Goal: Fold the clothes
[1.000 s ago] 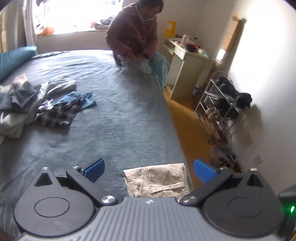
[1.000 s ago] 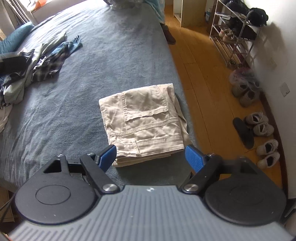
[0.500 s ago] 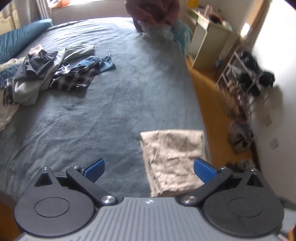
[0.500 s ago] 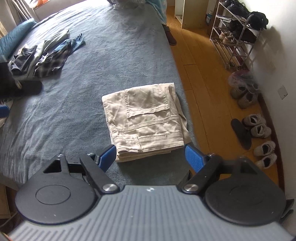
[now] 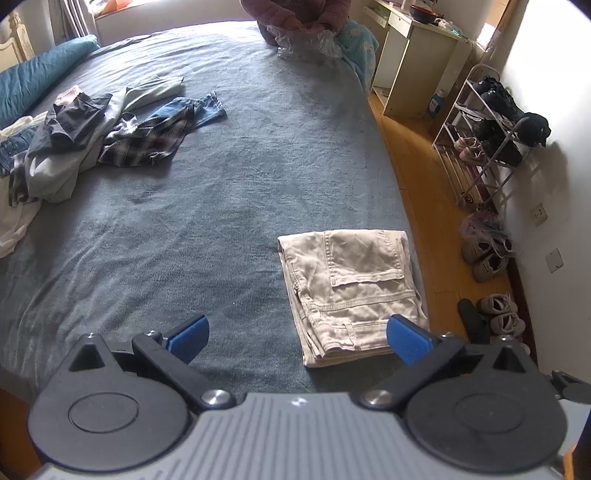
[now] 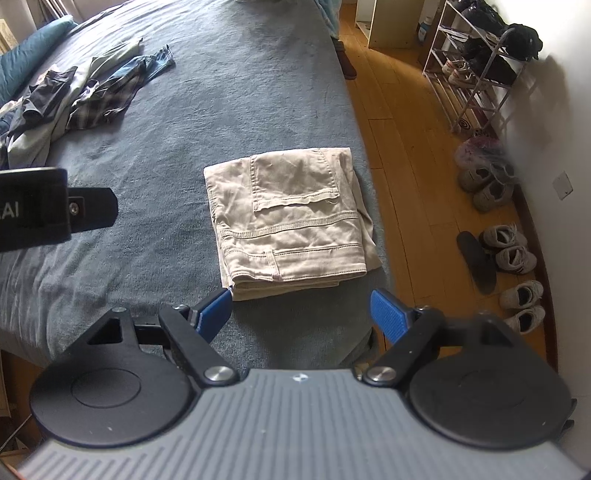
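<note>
Folded beige trousers (image 5: 351, 288) (image 6: 291, 218) lie flat near the right edge of a grey-blue bed (image 5: 207, 192) (image 6: 155, 155). My left gripper (image 5: 297, 334) hovers open above the bed, its right pad over the trousers' near corner, nothing between the pads. My right gripper (image 6: 301, 314) is open just short of the trousers' near edge, empty. A pile of unfolded clothes (image 5: 92, 136) (image 6: 70, 99) lies at the far left of the bed. The left gripper's black body (image 6: 44, 206) shows at the left edge of the right wrist view.
A person (image 5: 295, 14) sits at the bed's far end with a plastic bag (image 5: 306, 40). Right of the bed is wooden floor (image 6: 413, 140) with a shoe rack (image 5: 487, 125), loose shoes (image 6: 506, 254), a desk (image 5: 413, 55). A teal pillow (image 5: 33, 85) lies far left.
The left gripper tipped downward and sank toward the bed, so the trousers now sit larger and higher in its view. Its body has entered the right wrist view. The right gripper stayed put.
</note>
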Demonstrator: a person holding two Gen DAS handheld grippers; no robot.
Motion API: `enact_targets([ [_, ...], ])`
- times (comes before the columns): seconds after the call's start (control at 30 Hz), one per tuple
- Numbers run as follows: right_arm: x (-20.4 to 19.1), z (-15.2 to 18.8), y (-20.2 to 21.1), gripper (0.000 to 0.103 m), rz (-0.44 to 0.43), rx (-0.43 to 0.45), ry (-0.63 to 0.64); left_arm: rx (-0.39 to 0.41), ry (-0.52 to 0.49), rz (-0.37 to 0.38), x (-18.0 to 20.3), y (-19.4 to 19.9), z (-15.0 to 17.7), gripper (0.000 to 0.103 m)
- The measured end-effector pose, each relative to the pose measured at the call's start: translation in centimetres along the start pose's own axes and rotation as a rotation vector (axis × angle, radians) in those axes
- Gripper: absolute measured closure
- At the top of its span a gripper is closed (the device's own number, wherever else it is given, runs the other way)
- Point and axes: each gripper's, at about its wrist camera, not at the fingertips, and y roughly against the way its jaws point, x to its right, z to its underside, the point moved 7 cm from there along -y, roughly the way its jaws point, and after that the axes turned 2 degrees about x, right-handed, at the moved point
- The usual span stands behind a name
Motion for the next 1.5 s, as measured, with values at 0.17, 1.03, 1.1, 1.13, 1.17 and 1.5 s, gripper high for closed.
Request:
enact_targets([
  [0.17,0.0,0.1,0.1,0.021,0.003,0.005,0.006,0.004,0.015,0.004,1.3,-1.3,-0.6,0.000],
  [1.03,-0.5,-0.1,0.2,0.020,-0.009,0.014,0.040,0.007,0.048,-0.005,3.0,-4.6,-2.1,0.000],
  [1.1,-0.6,-0.1,0.2,0.020,-0.010,0.015,0.041,0.008,0.051,-0.007,2.9,-4.5,-2.2,0.000],
  [1.13,-0.6,-0.1,0.2,0.020,-0.010,0.016,0.042,0.008,0.051,-0.007,2.9,-4.5,-2.2,0.000],
  [1.17,-0.6,-0.2,0.2,0.020,-0.010,0.016,0.045,0.008,0.051,-0.007,2.9,-4.5,-2.2,0.000],
  [1.5,-0.8,-0.2,0.0,0.020,-0.016,0.010,0.050,0.008,0.051,-0.006,2.7,-4.4,-2.2,0.000],
])
